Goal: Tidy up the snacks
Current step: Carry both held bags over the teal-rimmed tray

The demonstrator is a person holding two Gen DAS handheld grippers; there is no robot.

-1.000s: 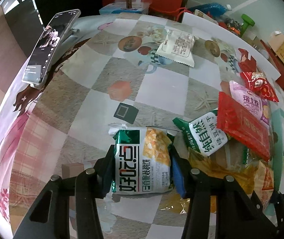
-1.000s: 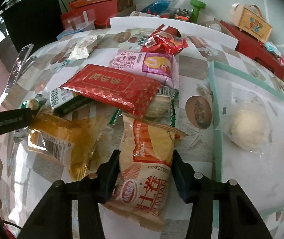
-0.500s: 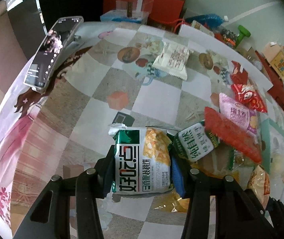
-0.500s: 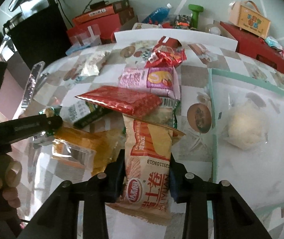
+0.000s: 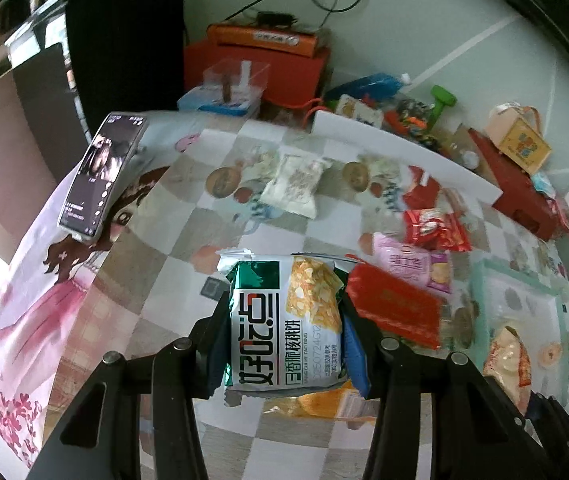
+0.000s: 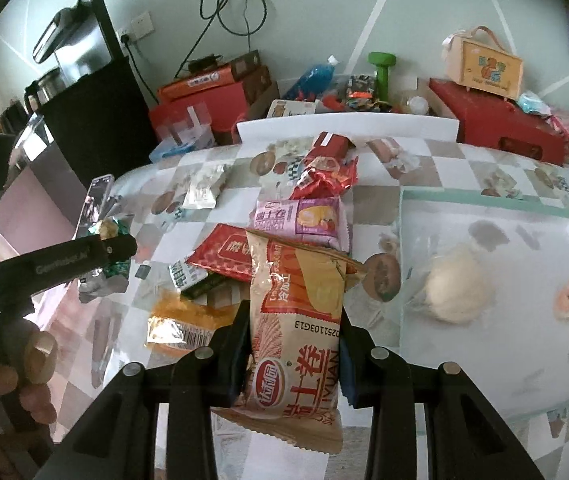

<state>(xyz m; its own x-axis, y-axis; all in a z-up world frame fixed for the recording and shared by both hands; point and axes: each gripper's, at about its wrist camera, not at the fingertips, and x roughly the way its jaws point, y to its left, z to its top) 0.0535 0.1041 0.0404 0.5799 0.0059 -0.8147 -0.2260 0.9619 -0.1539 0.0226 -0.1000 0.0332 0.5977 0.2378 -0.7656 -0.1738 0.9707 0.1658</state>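
My left gripper (image 5: 284, 332) is shut on a green and white walnut-cookie packet (image 5: 284, 320) and holds it above the table. My right gripper (image 6: 294, 344) is shut on an orange and tan snack packet (image 6: 296, 320), also lifted. A pile of snacks lies between them: a red packet (image 6: 224, 254), a pink roll packet (image 6: 300, 218), a yellow packet (image 6: 182, 322) and red candy bags (image 6: 324, 178). A white tray with a green rim (image 6: 408, 200) on the right holds a wrapped bun (image 6: 458, 290). The left gripper also shows in the right wrist view (image 6: 114, 250).
A phone (image 5: 104, 172) leans at the table's left edge. A white snack packet (image 5: 296, 184) lies at the far middle. A white board (image 5: 404, 148), red boxes (image 6: 504, 124), a green dumbbell (image 6: 382, 68) and clutter stand behind the table. A black appliance (image 5: 124, 40) stands far left.
Both grippers have risen and pulled back with their packets; the table now looks farther below. The right-hand packet has come off the pile.
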